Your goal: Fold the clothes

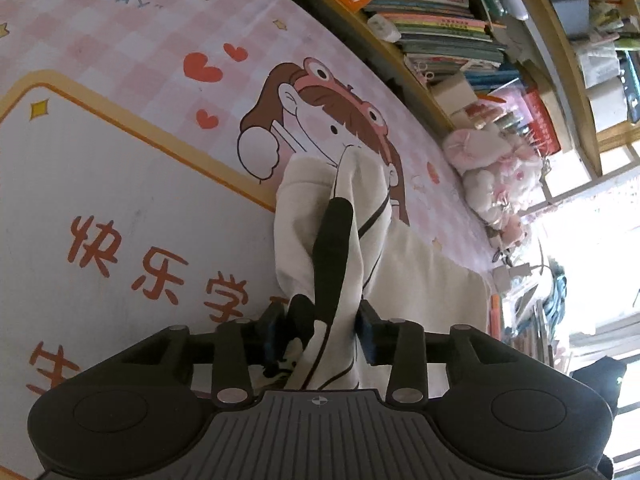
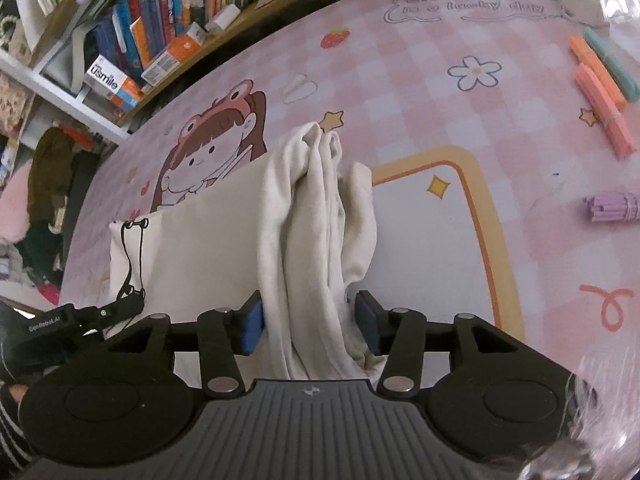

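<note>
A cream garment [image 1: 424, 276] with thin black line print lies partly on the pink cartoon desk mat [image 1: 120, 40]. My left gripper [image 1: 322, 334] is shut on a bunched edge of it, and a black patch of the cloth [image 1: 334, 240] runs forward from the jaws. In the right wrist view the garment [image 2: 208, 240] stretches flat to the left, with a thick fold rising into my right gripper [image 2: 310, 328], which is shut on that fold. At the left edge of that view, the left gripper [image 2: 86, 316] holds the corner with the black print.
Shelves full of books [image 2: 168, 28] run along the mat's far side. Pink plush toys [image 1: 492, 164] sit by the shelf. Orange and teal pen bundles [image 2: 604, 92] and a purple bundle [image 2: 614, 208] lie on the mat [image 2: 440, 100] to the right.
</note>
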